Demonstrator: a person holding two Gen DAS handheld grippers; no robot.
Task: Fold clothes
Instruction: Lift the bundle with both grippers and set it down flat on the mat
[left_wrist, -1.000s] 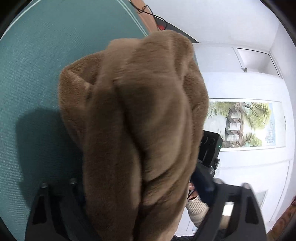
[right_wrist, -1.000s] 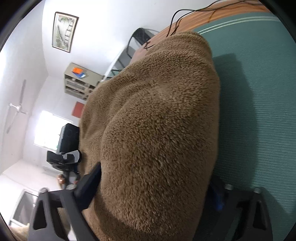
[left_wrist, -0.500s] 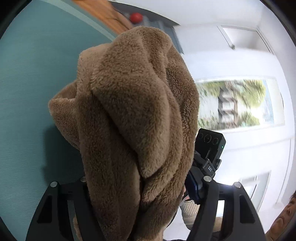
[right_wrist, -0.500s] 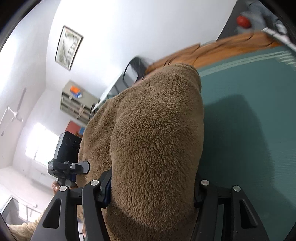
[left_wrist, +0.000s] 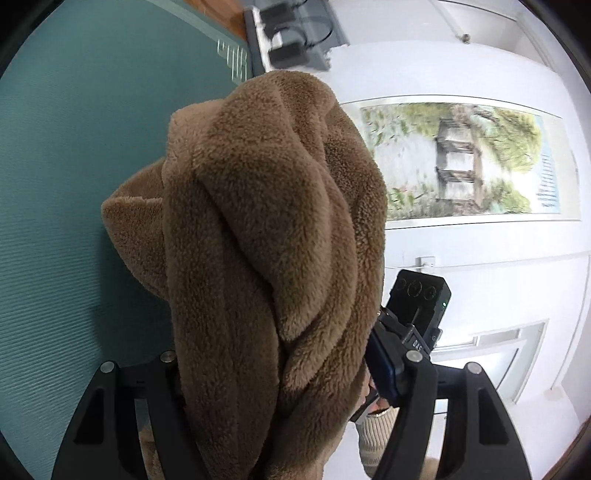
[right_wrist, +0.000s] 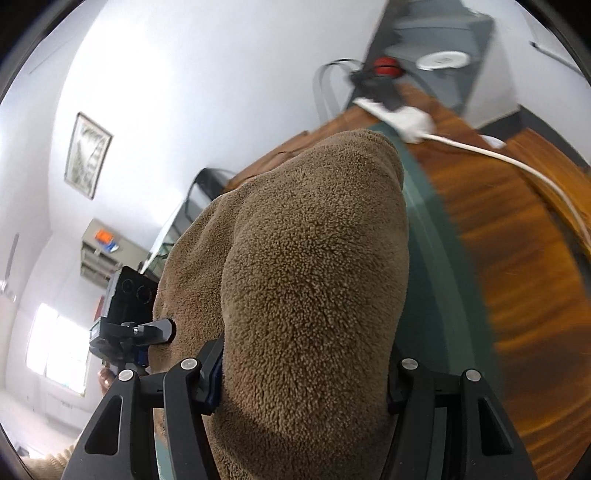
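The fingers of the left gripper (left_wrist: 280, 398) were clenched on a thick bunch of the brown fleece garment (left_wrist: 266, 229), and those of the right gripper (right_wrist: 303, 384) were clamped on another bunch of it (right_wrist: 306, 280). The right jaws had lately drawn closer about the fleece, the left only slightly. The garment hung in the air between the two hands, above the teal mat (left_wrist: 74, 155), probably lifted by two points so it could be carried or spread for a fold.

Much was hidden. The fleece covered the fingertips in both views, so the exact grip points could not be made out, nor which part of the garment each held. Its lower end was cut off at the near edge. In the right wrist view the wooden table (right_wrist: 517, 266) and white cable (right_wrist: 524, 166) at the far right were blurred. A cream sleeve (left_wrist: 380, 432) showed near the right gripper in the left wrist view.
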